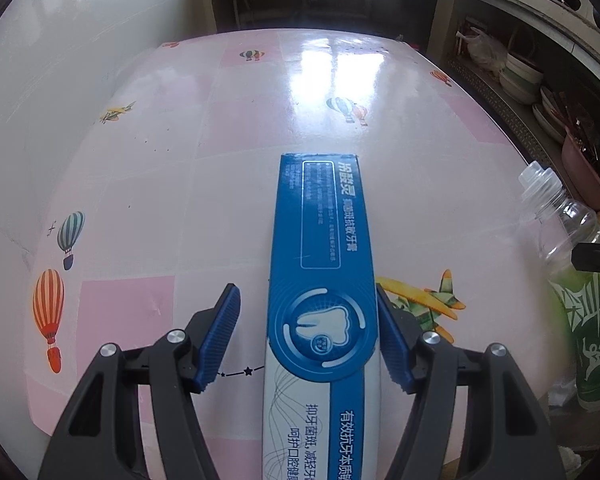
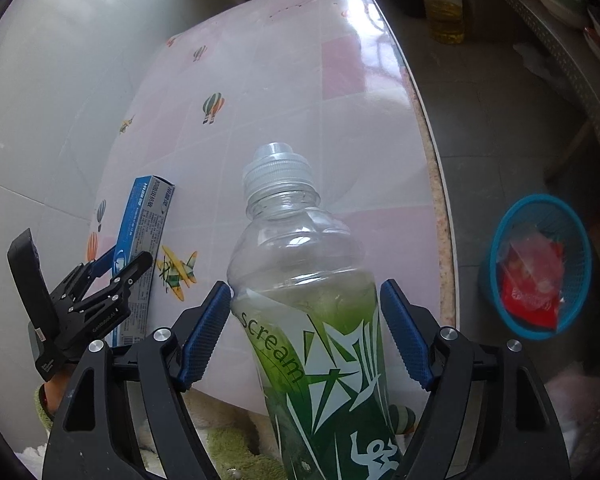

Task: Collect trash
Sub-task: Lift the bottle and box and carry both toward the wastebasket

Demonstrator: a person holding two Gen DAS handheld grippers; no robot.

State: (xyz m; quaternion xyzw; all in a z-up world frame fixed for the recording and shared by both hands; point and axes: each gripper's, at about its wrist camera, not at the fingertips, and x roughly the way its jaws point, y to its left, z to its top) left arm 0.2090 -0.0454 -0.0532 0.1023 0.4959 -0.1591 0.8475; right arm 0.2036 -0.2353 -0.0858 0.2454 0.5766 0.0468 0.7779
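A blue and white toothpaste box (image 1: 322,280) lies between the fingers of my left gripper (image 1: 306,300). The right pad touches its edge, the left pad stands clear of it, so the jaws are open. It also shows in the right wrist view (image 2: 144,248) with the left gripper (image 2: 118,266) around it. A clear plastic bottle with a green label (image 2: 308,304) stands between the pads of my right gripper (image 2: 306,300). The left pad touches it, the right pad has a small gap. The bottle shows at the right edge of the left wrist view (image 1: 572,272).
The table (image 1: 260,128) has a pink cloth with balloon and plane prints, against a white tiled wall on the left. A blue basket (image 2: 540,272) with red wrappers sits on the floor to the right. Shelves with bowls (image 1: 532,80) and an oil jug (image 2: 444,8) stand beyond.
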